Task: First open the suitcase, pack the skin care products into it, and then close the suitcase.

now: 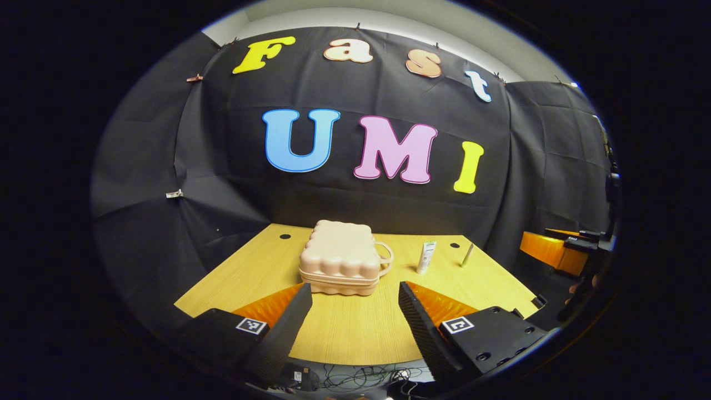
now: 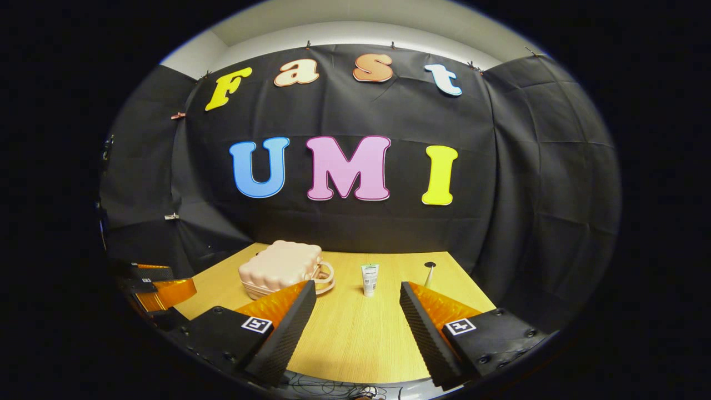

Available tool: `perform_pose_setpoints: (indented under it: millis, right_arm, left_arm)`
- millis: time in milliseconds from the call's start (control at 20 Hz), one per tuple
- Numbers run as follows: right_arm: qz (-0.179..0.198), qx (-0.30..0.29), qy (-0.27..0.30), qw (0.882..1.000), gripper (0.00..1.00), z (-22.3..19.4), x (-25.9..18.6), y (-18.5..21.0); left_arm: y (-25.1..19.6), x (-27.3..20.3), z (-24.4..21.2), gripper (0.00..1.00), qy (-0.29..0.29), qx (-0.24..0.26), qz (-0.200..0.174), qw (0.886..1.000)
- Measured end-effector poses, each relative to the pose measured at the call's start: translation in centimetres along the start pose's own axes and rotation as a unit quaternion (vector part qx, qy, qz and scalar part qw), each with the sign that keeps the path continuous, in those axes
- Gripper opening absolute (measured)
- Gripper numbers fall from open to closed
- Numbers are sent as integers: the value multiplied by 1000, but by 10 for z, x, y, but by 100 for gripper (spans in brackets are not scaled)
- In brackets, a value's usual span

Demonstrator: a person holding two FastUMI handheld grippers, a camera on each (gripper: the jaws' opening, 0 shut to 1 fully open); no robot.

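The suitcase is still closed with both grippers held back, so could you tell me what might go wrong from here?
The closed pink suitcase lies loose on the table, so prying its lid may slide it. The white tube stands upright beside its handle and could be knocked over. The thin tube near the table's far edge looks hard to pinch.

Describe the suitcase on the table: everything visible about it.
The suitcase is a small pale pink case with a puffy, quilted-looking shell that seems to be hard plastic. It lies flat on the wooden table, closed, with a seam running round its middle. A looped handle of the same colour sticks out on the side facing the white tube, which stands apart from it. Nothing touches it but the table; both grippers sit back from it.
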State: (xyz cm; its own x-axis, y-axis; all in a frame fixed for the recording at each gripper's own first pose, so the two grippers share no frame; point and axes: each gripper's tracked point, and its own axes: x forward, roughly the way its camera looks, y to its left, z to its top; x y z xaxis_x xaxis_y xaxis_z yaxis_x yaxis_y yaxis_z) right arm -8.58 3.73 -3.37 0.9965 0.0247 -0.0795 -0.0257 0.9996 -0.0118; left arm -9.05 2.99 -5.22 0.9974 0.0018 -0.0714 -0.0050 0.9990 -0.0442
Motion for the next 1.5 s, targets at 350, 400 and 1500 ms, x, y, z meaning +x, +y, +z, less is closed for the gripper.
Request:
perform_pose_setpoints:
  millis: [350, 400, 1500]
  right_arm:
    - [-5, 10, 20, 1000, 96, -5, 50, -20]
    - [-7, 11, 20, 1000, 96, -4, 59, -25]
    - [-22, 36, 89, 995, 96, -45, 235, -162]
  left_arm:
    - [-11, 51, 10, 98, 20, 4, -3, 1000]
    - [-16, 62, 13, 98, 21, 7, -7, 1000]
    - [-141, 459, -83, 83, 203, 98, -4, 974]
